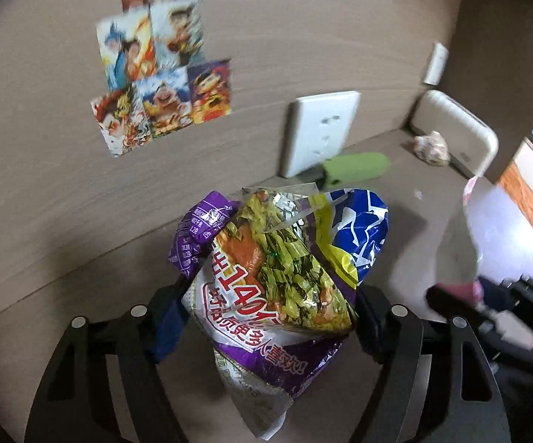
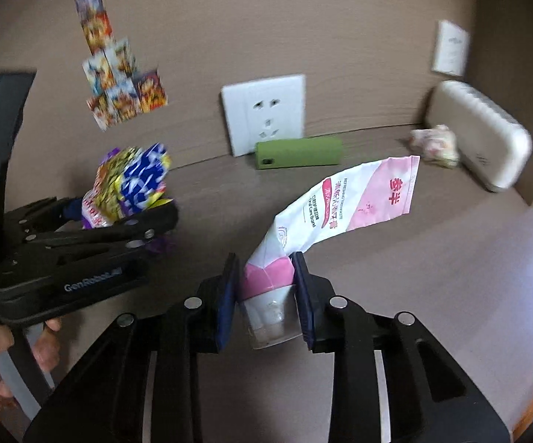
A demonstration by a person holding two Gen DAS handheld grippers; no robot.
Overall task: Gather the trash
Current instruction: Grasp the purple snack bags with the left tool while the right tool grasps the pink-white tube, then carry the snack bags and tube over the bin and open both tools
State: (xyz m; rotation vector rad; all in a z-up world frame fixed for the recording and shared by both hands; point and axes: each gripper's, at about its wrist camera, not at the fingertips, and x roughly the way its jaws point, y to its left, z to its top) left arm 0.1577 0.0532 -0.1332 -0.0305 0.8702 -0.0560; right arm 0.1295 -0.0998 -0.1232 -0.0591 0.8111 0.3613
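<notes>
We take the white wall socket (image 2: 264, 114) as our landmark; it sits low on the brown wall, just above the brown desk (image 2: 432, 277). Our left gripper (image 1: 266, 310) has its fingers closed on a crumpled snack wrapper (image 1: 277, 269), purple, yellow and blue with foil inside; the wrapper is pressed between the two blue pads (image 1: 166, 328) and it sticks up in front of the socket (image 1: 319, 131) in the left wrist view; in the right wrist view the same gripper (image 2: 118, 217) and wrapper (image 2: 130, 184) appear to the left of the socket and lower. Our right gripper (image 2: 266, 291) holds a pink and white toothpaste tube (image 2: 343, 206) by its cap end; the fingers are narrow around the pink shoulder of the tube, and the flat end of the tube points up and to the right, below the socket and to its right. A green roll-shaped thing (image 2: 297, 152) lies on the desk directly under the socket, against the wall. Further to the right of the socket lies a crumpled pale wrapper (image 2: 434, 146), just beside a beige case (image 2: 487, 136) that leans in the corner. To the left of the socket and higher, several colourful cartoon cards (image 2: 118, 85) are stuck on the wall; a small white plate (image 2: 450, 48) is on the wall up and right of the socket.
</notes>
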